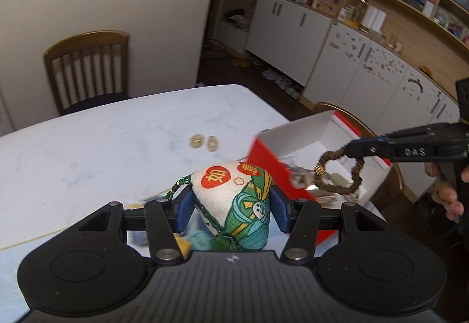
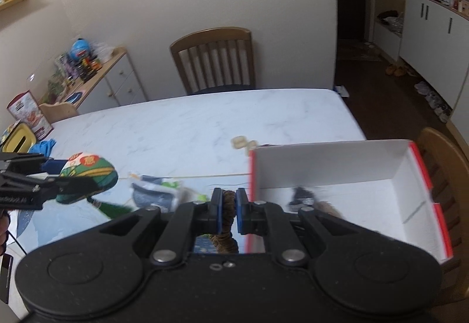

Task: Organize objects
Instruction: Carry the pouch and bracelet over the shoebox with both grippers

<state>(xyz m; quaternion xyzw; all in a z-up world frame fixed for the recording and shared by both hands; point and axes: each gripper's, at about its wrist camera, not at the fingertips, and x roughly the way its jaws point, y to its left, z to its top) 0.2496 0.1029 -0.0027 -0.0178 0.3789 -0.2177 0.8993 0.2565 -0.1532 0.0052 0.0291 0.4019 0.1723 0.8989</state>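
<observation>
Mid-task, with both tools loaded and a good deal left on the table (image 2: 181,123). Left gripper (image 1: 231,205) clamped on a stuffed sachet (image 1: 234,202), printed white, green and orange, pads pressing its sides, green cord trailing off one corner; lifted clear of the tabletop and just short of the box (image 2: 337,164). Right gripper (image 2: 228,210) pinched nearly closed on a brown bracelet (image 1: 337,173), a beaded loop with a gold bead, dangling from the tips over the near corner of the box in the left view. Box red outside, white inside, lid off, sitting at the right end of the table beside a chair back; inside, a dark blurred item (image 2: 303,196) and something silvery, too smeared to name. So: box partly filled, apparently, and two more pieces on the way in, neither yet released. Still out on the marble: two small pale tokens (image 1: 203,142) just beyond the box's far corner, a blurred heap of packets (image 2: 158,195) and a green tassel near the front edge, and blue cloth (image 2: 44,147) far left by a yellow tin. Probably next: drop bracelet and sachet into the box, then fetch the tokens and the heap. Fairly early to midway, by that count.
</observation>
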